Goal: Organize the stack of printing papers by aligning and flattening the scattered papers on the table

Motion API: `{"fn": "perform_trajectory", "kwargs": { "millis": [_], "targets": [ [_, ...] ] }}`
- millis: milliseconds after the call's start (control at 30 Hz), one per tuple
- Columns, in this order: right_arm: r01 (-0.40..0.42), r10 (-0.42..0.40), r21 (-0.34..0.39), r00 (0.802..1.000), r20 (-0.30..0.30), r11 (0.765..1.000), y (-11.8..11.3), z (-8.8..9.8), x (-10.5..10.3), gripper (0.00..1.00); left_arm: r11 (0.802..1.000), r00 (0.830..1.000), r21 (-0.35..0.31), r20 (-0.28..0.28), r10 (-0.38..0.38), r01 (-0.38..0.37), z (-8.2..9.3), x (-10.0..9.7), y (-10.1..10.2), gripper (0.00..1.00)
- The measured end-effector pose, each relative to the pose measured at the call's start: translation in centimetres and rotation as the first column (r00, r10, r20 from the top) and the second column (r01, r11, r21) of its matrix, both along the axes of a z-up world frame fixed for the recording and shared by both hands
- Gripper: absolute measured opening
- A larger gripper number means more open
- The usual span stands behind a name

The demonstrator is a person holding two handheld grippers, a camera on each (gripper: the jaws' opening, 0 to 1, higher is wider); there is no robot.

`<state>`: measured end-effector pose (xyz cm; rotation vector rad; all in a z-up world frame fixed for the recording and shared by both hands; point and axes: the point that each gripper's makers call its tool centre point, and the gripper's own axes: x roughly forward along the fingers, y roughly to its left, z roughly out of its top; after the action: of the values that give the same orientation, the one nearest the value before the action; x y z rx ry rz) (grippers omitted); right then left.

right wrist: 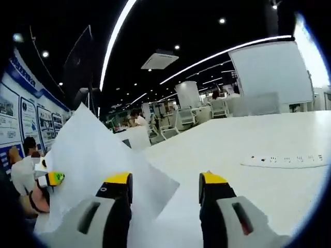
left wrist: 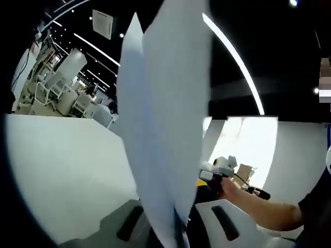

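Note:
A stack of white printing papers (left wrist: 165, 119) stands upright between the jaws of my left gripper (left wrist: 176, 230), which is shut on its lower edge. The sheets fan apart slightly at the top. In the right gripper view the same papers (right wrist: 98, 150) rise at the left, tilted, with one corner reaching toward the gap of my right gripper (right wrist: 165, 183). Its yellow-tipped jaws stand wide open with nothing gripped. The left gripper (right wrist: 50, 179) shows at the far left edge, held by a hand (right wrist: 35, 199). My right gripper (left wrist: 220, 168) appears beyond the papers, held by a hand (left wrist: 232, 187).
The white table (right wrist: 248, 134) stretches ahead and to the right. A white power strip (right wrist: 287, 160) lies on it at the right. White chairs (left wrist: 51, 90) and desks stand in the room behind, and a person's forearm (left wrist: 269, 212) crosses at lower right.

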<state>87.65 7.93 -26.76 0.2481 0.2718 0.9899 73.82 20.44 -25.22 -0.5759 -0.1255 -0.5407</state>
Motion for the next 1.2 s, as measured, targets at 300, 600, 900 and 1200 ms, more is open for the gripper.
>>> {"fn": "perform_trajectory", "kwargs": {
  "millis": [300,600,900,1200],
  "targets": [
    [-0.039,0.041,0.039,0.998,-0.054,0.998,0.2,-0.4,-1.7,0.13,1.000,1.000,0.007,-0.008,0.007,-0.006,-0.2,0.1,0.0,0.06],
    [-0.021,0.022,0.019,0.996,-0.087,1.000,-0.9,-0.6,-2.0,0.00,1.000,0.999,0.009,-0.022,0.023,-0.023,-0.4,0.4,0.3,0.09],
    [0.030,-0.010,0.091,0.977,-0.213,0.995,-1.8,-0.5,-2.3,0.00,0.999,0.999,0.002,-0.032,0.039,-0.039,-0.5,0.6,0.6,0.16],
    [0.049,0.045,0.257,0.936,-0.350,0.965,-3.2,1.6,-3.1,0.00,0.999,0.998,-0.007,-0.036,0.053,-0.054,-0.5,0.6,0.8,0.17]
  ]
}}
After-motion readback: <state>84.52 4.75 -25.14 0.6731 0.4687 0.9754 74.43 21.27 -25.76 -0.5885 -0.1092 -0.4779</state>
